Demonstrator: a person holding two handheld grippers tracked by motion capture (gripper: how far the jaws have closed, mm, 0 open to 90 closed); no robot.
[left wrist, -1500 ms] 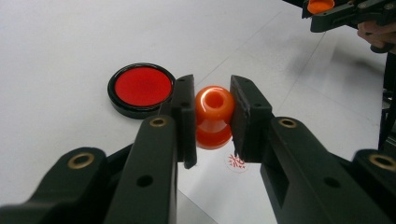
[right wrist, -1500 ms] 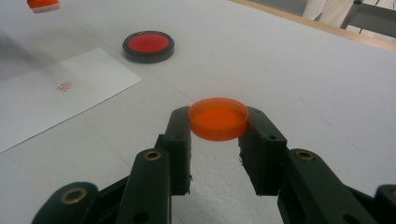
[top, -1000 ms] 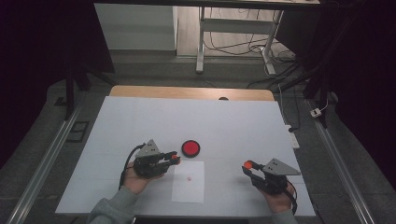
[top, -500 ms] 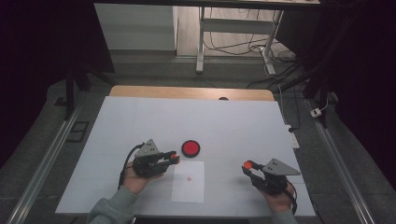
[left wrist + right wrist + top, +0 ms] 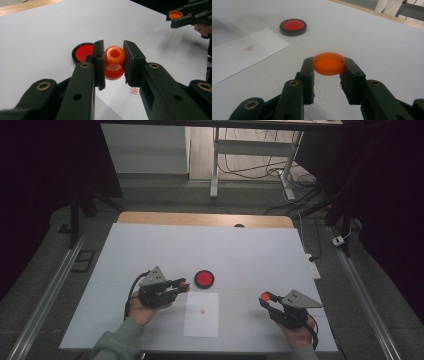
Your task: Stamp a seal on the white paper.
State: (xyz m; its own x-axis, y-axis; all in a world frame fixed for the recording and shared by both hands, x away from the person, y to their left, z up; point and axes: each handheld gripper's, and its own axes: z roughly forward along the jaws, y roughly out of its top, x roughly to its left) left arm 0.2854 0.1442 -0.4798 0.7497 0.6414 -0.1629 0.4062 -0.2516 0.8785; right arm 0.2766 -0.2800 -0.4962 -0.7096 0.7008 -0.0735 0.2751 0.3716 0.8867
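1. The left gripper [image 5: 113,62] is clamped on an orange stamp [image 5: 114,62], held by its waist just above the sheet of paper [image 5: 201,315].
2. The right gripper [image 5: 328,65] pinches the stamp's orange cap [image 5: 328,63] by its rim, above the white table [image 5: 260,255].
3. Both pieces look light, hard and smooth, so probably slippery; gripping across the narrow waist and the rim seems safest.
4. Count: one stamp, one cap, one red ink pad [image 5: 204,279], one sheet bearing one red mark [image 5: 202,311].

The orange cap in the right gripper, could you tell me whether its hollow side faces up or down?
Up. In the right gripper view the orange cap shows its raised rim and sunken floor, clamped between the jaws of the right gripper.
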